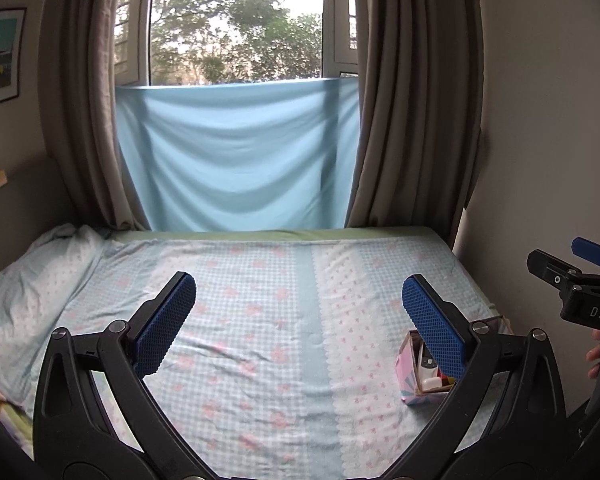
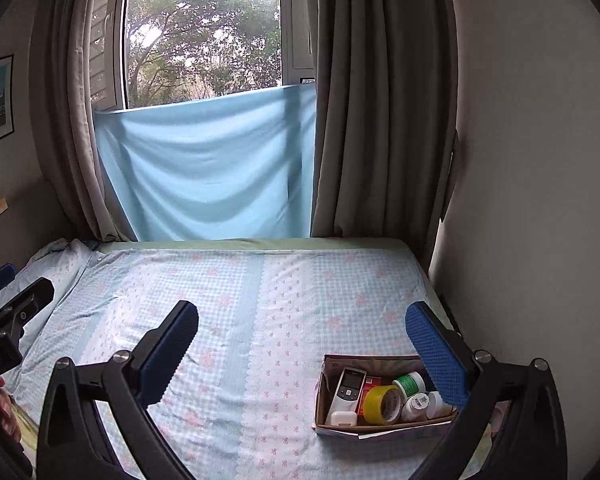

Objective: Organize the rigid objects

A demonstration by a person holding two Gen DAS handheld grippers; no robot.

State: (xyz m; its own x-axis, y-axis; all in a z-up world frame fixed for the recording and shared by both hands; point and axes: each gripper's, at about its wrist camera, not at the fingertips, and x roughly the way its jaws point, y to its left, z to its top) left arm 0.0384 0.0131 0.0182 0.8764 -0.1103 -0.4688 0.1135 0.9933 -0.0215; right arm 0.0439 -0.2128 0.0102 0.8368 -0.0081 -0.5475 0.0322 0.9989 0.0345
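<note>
- Sitting on the checked bedsheet (image 2: 228, 320), a cardboard box (image 2: 324, 400) holds the task's rigid objects.
- Inside the box: a white remote (image 2: 349, 390) leaning along its left wall, a small white charger (image 2: 343, 419) at the remote's foot, a roll of yellow tape (image 2: 385, 402) right of the remote, a green-capped bottle (image 2: 409, 384) behind the tape, and a white bottle (image 2: 417, 405) beside the tape.
- Right gripper (image 2: 302, 330) hovers above the sheet left of the box, fingers spread wide, holding nothing.
- Left gripper (image 1: 299, 300) hangs further left of the box, likewise spread and empty.
- A pillow (image 1: 32, 300) lies far left of the box.
</note>
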